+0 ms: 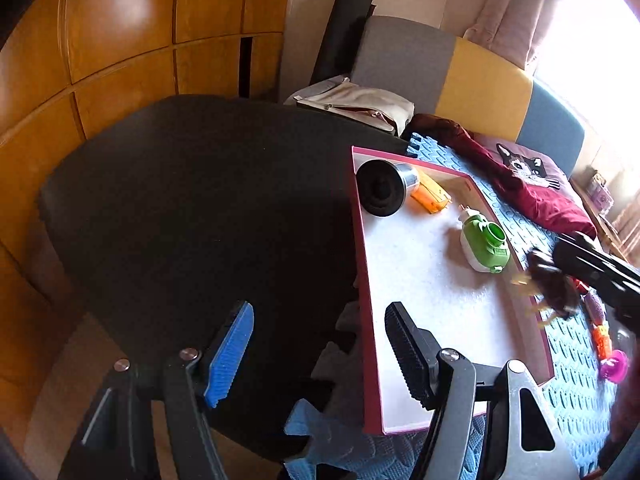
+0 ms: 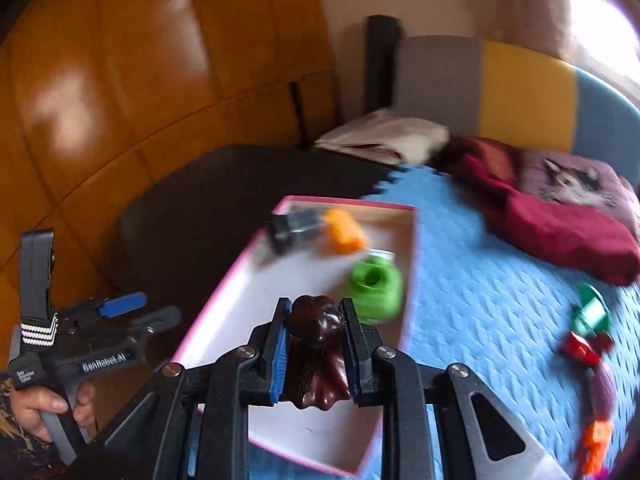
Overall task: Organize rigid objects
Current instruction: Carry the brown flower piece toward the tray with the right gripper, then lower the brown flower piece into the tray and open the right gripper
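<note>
Sorting small toys from a blue mat into a pink-rimmed box.

Left wrist view: the left gripper hangs half open and empty by the box, which already holds a black cylinder, an orange piece and a green toy.
Right wrist view: the right gripper is clamped on a dark brown figure over the box; several toys remain on the mat.

glossy wooden wardrobe, sunlit curtained window.

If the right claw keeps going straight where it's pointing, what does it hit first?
Probably the white floor of the pink-rimmed tray, near the green toy. The right claw, shut on a dark brown figurine, angles down over it; depth is unclear.
</note>
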Tool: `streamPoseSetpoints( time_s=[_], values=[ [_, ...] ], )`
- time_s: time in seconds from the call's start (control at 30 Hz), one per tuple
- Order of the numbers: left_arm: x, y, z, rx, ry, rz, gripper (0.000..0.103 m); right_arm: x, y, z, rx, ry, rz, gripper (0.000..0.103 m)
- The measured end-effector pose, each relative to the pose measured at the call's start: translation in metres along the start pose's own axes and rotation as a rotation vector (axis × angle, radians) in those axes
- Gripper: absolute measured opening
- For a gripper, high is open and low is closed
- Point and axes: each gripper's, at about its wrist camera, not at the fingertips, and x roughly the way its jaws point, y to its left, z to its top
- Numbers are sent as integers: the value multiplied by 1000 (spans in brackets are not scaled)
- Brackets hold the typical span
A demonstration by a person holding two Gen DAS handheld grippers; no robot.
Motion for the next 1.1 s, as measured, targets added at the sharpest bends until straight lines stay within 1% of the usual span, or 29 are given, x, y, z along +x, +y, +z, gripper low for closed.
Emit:
streamPoseSetpoints(
  time_s=[0.07, 0.27, 0.33, 0.4, 0.43, 0.53, 0.57, 0.63, 0.67, 0.83, 1.1],
  values=[
    [1, 0, 0, -1, 2, 0, 69, 18, 8, 8, -17, 16, 11, 23],
    [5, 6, 1, -15, 8, 8, 69, 71, 6, 29, -13, 41, -34, 23],
    [6, 7, 1, -14, 10, 13, 69, 89, 0, 32, -12, 69, -56, 23],
    [8, 8, 0, -16, 15, 14, 69, 107, -4, 30, -19, 117, -63, 25],
    [8, 9, 0, -16, 16, 14, 69, 108, -4, 30, -27, 106, -86, 31],
    [10, 8, 1, -10, 11, 25, 69, 103, -8, 29, 2, 106, -59, 35],
    [10, 8, 2, -11, 11, 24, 69, 99, -8, 28, 6, 99, -54, 39],
    [9, 8, 1, -11, 9, 23, 69, 91, -9, 27, 15, 94, -41, 42],
    [9, 7, 1, -9, 8, 24, 69, 85, -9, 25, 24, 88, -39, 46],
    [5, 5, 0, -2, 3, 23, 69, 67, -10, 19, 38, 62, -32, 50],
    [-8, -2, -1, 19, -25, 20, 69, 40, -4, 0, 29, 35, -56, 50]
  ],
)
